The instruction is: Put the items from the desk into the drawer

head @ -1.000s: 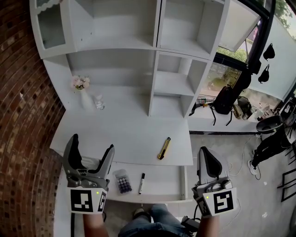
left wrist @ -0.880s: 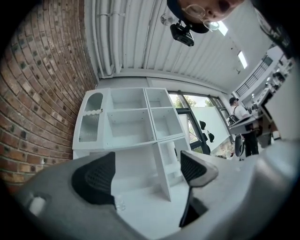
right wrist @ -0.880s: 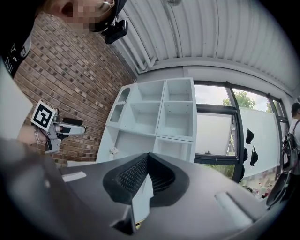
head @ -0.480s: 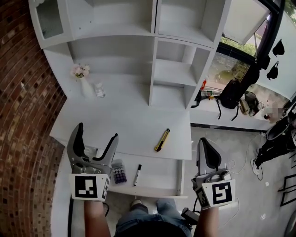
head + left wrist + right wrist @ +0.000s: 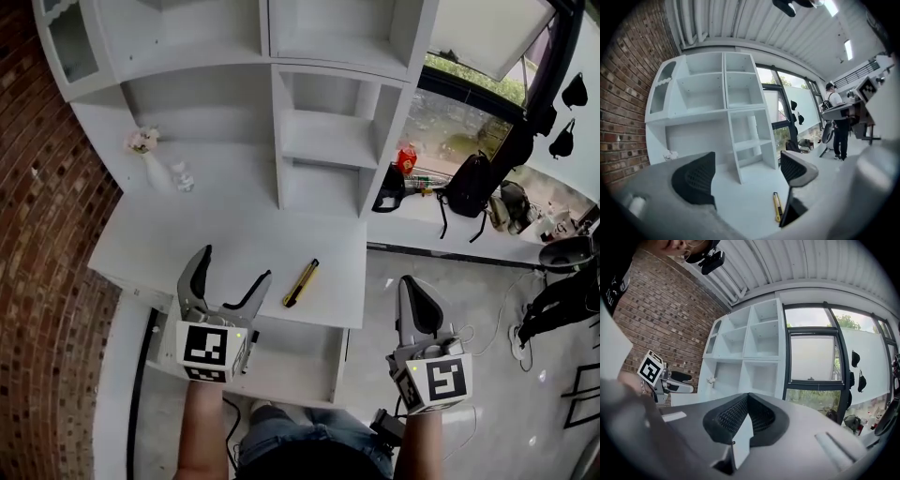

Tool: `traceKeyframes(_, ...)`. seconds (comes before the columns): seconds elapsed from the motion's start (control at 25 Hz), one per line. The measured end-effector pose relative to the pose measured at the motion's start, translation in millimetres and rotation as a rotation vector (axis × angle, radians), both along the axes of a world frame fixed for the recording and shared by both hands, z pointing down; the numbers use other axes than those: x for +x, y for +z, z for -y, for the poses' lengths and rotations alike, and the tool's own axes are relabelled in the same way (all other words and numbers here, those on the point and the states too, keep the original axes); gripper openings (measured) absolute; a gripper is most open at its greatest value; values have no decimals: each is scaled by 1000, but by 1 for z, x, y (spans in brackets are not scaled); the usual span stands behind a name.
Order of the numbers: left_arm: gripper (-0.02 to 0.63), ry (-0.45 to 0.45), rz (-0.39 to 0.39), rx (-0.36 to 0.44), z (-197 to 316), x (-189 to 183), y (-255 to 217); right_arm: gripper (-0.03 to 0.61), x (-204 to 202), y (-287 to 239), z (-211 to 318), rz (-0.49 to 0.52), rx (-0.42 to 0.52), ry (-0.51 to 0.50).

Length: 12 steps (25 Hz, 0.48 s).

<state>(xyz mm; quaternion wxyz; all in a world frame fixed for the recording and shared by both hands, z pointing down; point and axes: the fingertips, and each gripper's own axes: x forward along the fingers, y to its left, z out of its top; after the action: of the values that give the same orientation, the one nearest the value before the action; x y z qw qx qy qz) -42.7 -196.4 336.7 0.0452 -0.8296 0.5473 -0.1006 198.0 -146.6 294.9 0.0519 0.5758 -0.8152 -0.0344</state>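
Left gripper (image 5: 234, 270): jaws spread wide, nothing between pads, over near desk edge above open drawer. Right gripper (image 5: 412, 291): jaws pressed together, empty, off desk's right side, over floor. Yellow-and-black utility knife (image 5: 301, 283) lay on white desk (image 5: 187, 239), just right of left gripper, outside white pulled-out drawer (image 5: 298, 356). Black marker pen (image 5: 250, 343) lay in drawer, partly hidden by left gripper. White vase with pink flowers (image 5: 150, 161) stood far left.

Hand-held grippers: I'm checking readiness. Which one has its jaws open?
The left hand-held gripper, by the yellow utility knife: jaws wide apart, nothing between. The right hand-held gripper is shut.
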Motion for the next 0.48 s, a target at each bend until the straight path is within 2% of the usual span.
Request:
traceKeyframes(0.32, 442, 71, 64, -260, 42, 63, 108, 9, 59, 42, 28, 30, -70, 13)
traceKeyframes(0.48, 440, 94, 88, -396, 53, 88, 163, 9, 74, 76, 39, 45, -145, 3)
